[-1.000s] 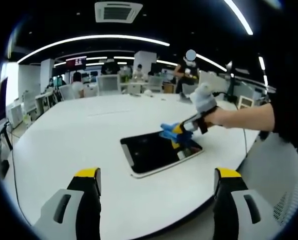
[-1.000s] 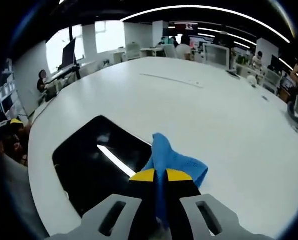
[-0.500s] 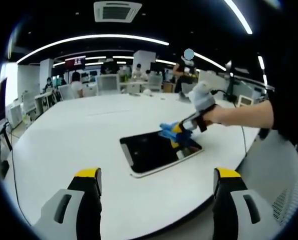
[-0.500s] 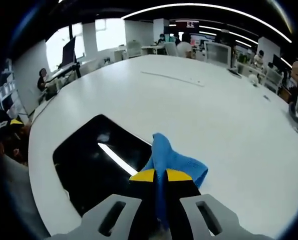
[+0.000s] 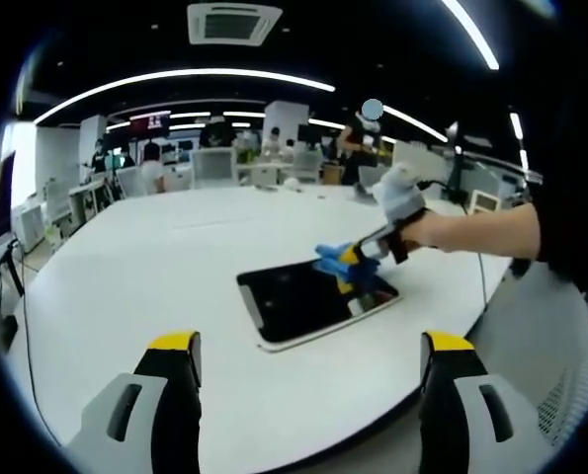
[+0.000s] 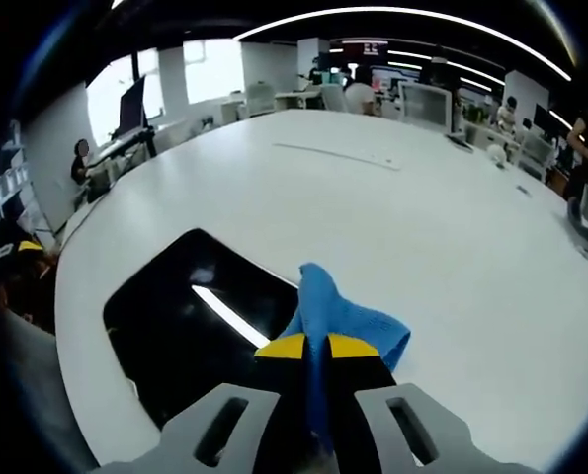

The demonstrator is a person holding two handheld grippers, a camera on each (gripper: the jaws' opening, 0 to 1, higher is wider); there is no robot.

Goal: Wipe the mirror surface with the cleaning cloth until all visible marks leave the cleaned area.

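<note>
My right tongs (image 6: 309, 346) pinch the cloth (image 6: 343, 316) at the mirror (image 6: 190, 326) edge — left tongs (image 5: 308, 357) spread; the cloth could slide off the glass.

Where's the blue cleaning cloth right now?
The blue cleaning cloth is clamped in the right gripper, at the dark rectangular mirror's edge on the white table.

Table (image 6: 392, 227) plain white, no pattern. Mirror (image 6: 190, 326) glossy black with pale, whitish frame, bright white streak of ceiling light reflected across it. Cleaning cloth (image 6: 338, 316) solid bright blue, faint knit texture. Right gripper (image 6: 316, 348) black jaws with yellow tips, light grey body near. Left gripper (image 5: 311, 343) same scheme: yellow tips, black fingers, grey body. Sleeve (image 5: 560, 222) at right black; glove (image 5: 400, 193) probably white or pale grey, blurred. Far ceiling dark, white light strips.
</note>
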